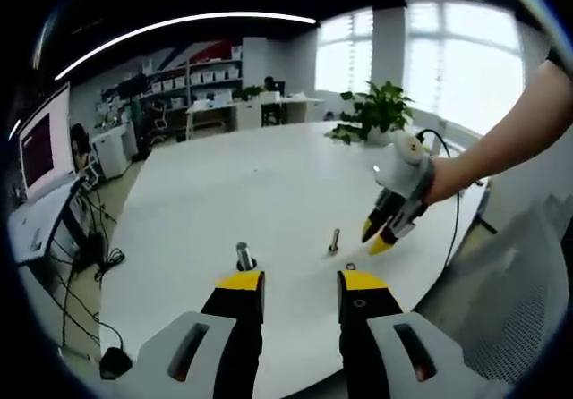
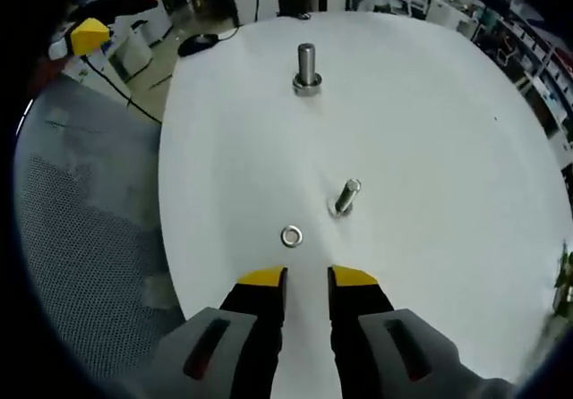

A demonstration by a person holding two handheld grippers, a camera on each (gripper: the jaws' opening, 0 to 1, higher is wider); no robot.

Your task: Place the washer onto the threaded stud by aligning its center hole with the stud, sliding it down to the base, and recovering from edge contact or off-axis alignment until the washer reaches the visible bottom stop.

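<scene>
— Washer (image 2: 291,235)? 
— Small, flat, silvery ring with a round hole; flat on the white table (image 2: 430,104), just ahead of the right gripper (image 2: 307,277), near the stud (image 2: 346,197).
— Stud? 
— Short, threaded, standing beyond the washer. Farther off, a thicker post (image 2: 307,66).
— Grippers? 
— Right jaws slightly apart, empty. Left gripper (image 1: 301,282) parted, empty, post (image 1: 243,256) just ahead.
— In the way? 
— Bare tabletop between washer and stud.

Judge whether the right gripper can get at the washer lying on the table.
Probably yes: the washer lies flat just ahead of the open right gripper, with bare table between and the stud off to one side.
</scene>
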